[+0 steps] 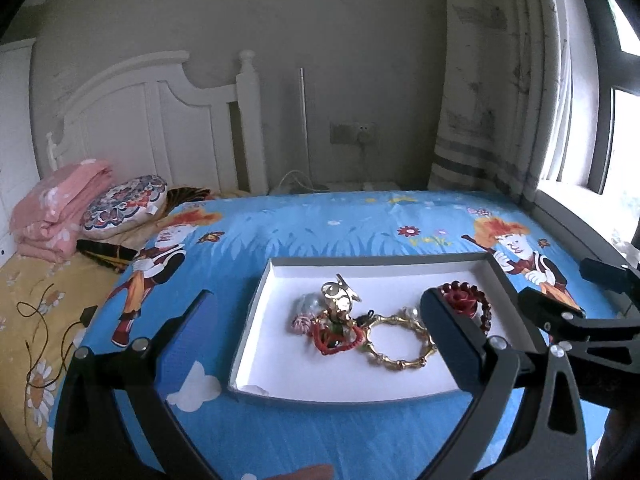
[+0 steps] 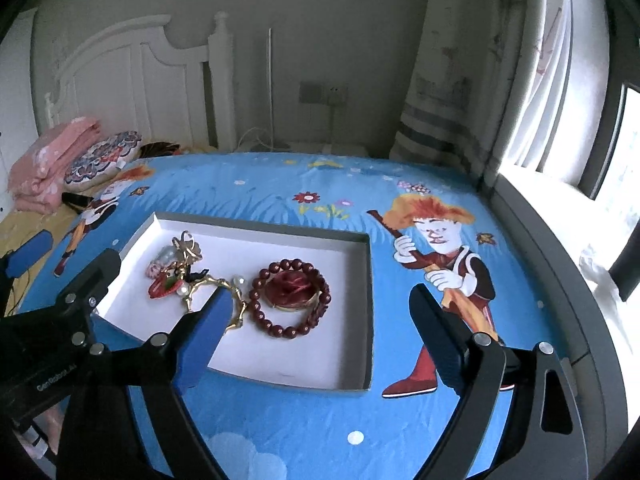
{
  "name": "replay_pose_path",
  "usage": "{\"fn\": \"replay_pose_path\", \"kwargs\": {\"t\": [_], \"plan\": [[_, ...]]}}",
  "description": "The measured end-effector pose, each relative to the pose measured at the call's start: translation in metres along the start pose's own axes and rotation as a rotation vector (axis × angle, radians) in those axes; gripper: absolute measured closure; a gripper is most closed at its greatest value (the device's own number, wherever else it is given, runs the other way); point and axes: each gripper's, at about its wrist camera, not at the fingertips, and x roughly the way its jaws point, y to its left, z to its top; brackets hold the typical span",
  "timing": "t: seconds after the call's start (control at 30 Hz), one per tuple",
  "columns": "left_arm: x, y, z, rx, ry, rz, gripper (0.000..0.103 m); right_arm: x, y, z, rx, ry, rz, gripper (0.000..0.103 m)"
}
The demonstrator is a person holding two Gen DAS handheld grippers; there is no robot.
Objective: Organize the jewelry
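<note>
A shallow white box with grey walls is seen lying on a bed covered by a blue cartoon-printed sheet. Inside the box, the jewelry is gathered toward its left half: a dark red bead bracelet encircling a red rose-shaped piece, a gold bamboo-style bangle with pearls just beside it, and a tangled cluster of gold, red and pale pieces at the far left.

The left gripper is held over the box with its fingers spread wide apart and nothing between them; its right finger overlaps the bangle and bracelet in the left wrist view. The right gripper is likewise wide open and empty, its left finger over the bangle and its right finger over the sheet outside the box.

On the left gripper's body, at the lower left of the right wrist view, small white lettering is visible, apparently "GenRobot.AI". No other writing can be read.

A folded pink blanket, a patterned cushion and a white headboard are seen at the far left.
</note>
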Motion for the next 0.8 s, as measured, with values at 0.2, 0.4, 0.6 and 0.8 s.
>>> {"fn": "replay_pose_path", "kwargs": {"t": [0.2,0.4,0.6,0.8], "plan": [[-0.002,-0.001,0.002,0.000,0.005,-0.007,0.005,-0.004,-0.001,0.001,-0.006,0.001,-0.027,0.019],[-0.007,0.006,0.006,-0.024,0.022,-0.022,0.005,-0.008,0.000,0.001,-0.012,0.008,-0.034,0.019],[-0.008,0.009,0.006,-0.036,0.032,-0.027,0.005,-0.009,0.001,0.000,-0.016,0.012,-0.035,0.019],[-0.006,0.011,0.003,-0.038,0.060,-0.029,0.005,-0.006,0.002,-0.002,-0.017,0.026,-0.034,0.019]]}}
